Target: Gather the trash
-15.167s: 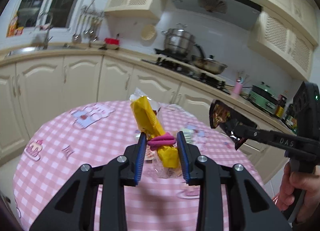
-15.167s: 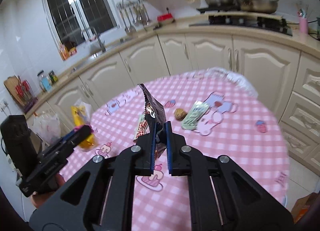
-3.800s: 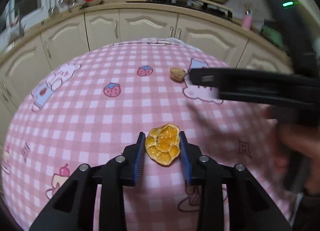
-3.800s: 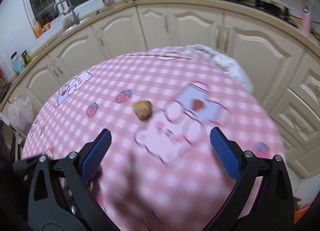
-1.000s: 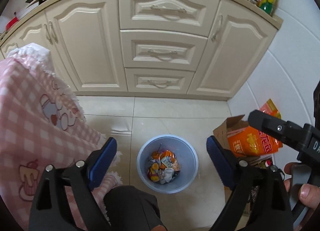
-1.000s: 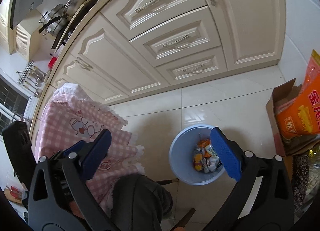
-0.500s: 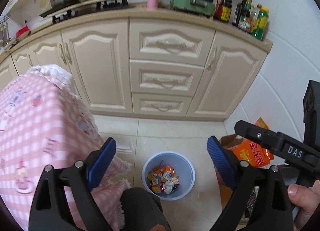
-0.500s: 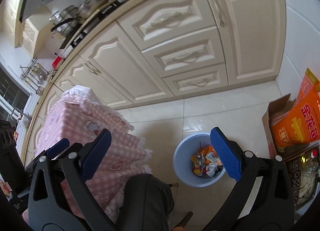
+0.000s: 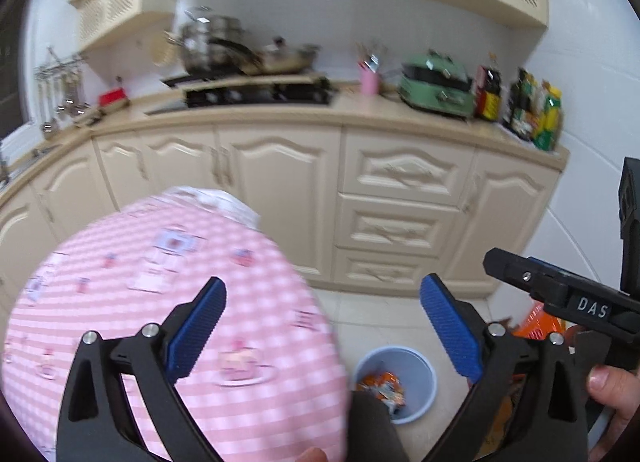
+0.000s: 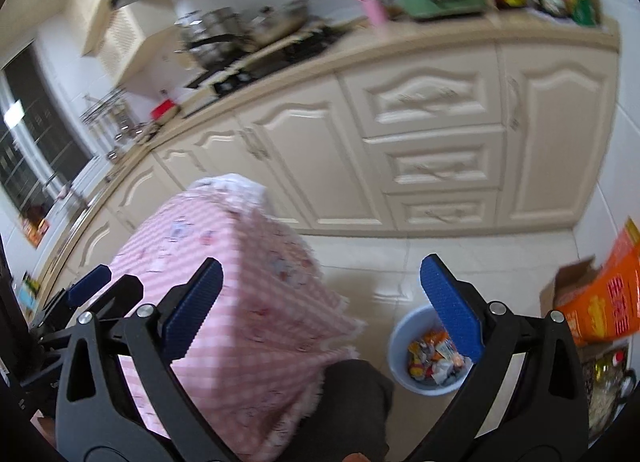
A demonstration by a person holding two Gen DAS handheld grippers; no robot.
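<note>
tablecloth: pink and white check, small cartoon prints, lower left of the frame
bin: pale blue, on the floor at lower centre
wrappers: orange, yellow and white, inside the bin
gripper pads: bright blue, ribbed, on black frames
cupboards: cream, carved panels, across the middle
floor tiles: off-white, glossy
cooker: mint green, upper right
cup: pink, beside the cooker
bag: orange with red print, right edge
box: brown cardboard, around the bag
</note>
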